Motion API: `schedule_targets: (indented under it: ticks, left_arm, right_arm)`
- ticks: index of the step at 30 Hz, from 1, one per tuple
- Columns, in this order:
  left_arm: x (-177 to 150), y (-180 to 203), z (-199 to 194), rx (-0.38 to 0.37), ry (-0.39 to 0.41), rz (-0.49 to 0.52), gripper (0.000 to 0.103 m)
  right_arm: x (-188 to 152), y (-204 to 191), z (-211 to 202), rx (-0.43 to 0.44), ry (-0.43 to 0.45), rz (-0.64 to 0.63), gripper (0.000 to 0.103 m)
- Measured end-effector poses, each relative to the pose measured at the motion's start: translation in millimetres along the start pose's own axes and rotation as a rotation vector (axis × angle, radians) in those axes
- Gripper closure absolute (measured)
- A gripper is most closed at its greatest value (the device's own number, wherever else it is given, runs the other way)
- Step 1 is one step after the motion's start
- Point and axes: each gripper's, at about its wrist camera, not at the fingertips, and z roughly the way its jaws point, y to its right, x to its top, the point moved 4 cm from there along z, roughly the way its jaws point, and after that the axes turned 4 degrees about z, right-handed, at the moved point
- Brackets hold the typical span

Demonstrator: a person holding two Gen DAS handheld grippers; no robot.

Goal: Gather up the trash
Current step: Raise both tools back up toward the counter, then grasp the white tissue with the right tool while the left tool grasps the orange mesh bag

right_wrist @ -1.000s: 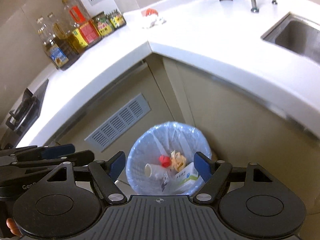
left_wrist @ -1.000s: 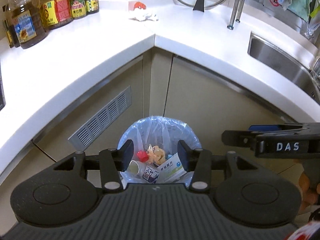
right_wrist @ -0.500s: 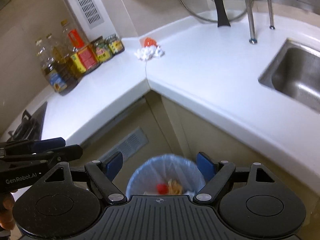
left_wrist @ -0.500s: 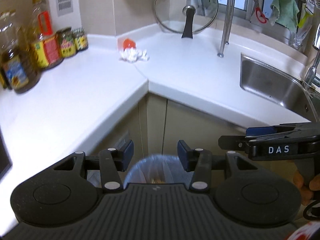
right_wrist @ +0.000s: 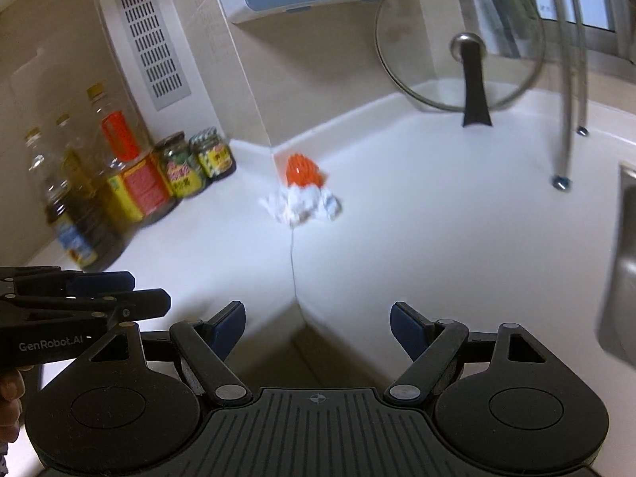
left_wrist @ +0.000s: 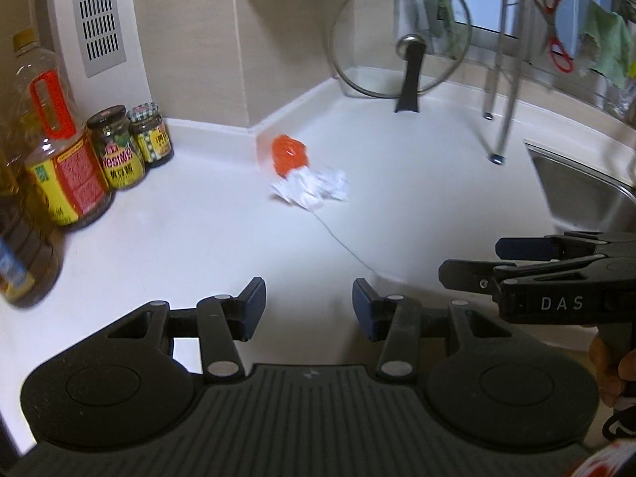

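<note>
A crumpled white paper wad (left_wrist: 314, 190) (right_wrist: 302, 204) lies in the inner corner of the white counter (left_wrist: 198, 238), with an orange net-like scrap (left_wrist: 288, 155) (right_wrist: 302, 171) just behind it. My left gripper (left_wrist: 309, 298) hangs over the counter's front edge, well short of the wad, open with nothing between its fingers. My right gripper (right_wrist: 317, 322) stands wider open and empty, also short of the wad. Each gripper shows at the other view's side: the right gripper (left_wrist: 469, 270) and the left gripper (right_wrist: 151, 302).
Oil bottles (left_wrist: 51, 167) and two sauce jars (left_wrist: 119, 151) stand at the counter's left. A glass pot lid (left_wrist: 401, 39) leans on the back wall. Rack legs (left_wrist: 497, 155) stand right of it, and a steel sink (left_wrist: 588, 198) lies at the right.
Both grippers rose from over the blue-lined bin on the floor and now face the counter corner. The bin dropped out of view. The paper wad and orange scrap loom closer.
</note>
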Motion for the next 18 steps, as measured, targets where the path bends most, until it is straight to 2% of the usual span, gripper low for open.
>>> schedule_targets:
  ticks: [9, 18]
  left_arm:
    - [24, -45, 63, 0.000, -0.015, -0.017, 0.059]
    - [42, -72, 100, 0.008, -0.011, -0.026, 0.059]
  right_arm:
    - [42, -15, 84, -0.009, 0.039, -0.042, 0.023]
    - [66, -15, 143, -0.052, 0.032, -0.028, 0.023]
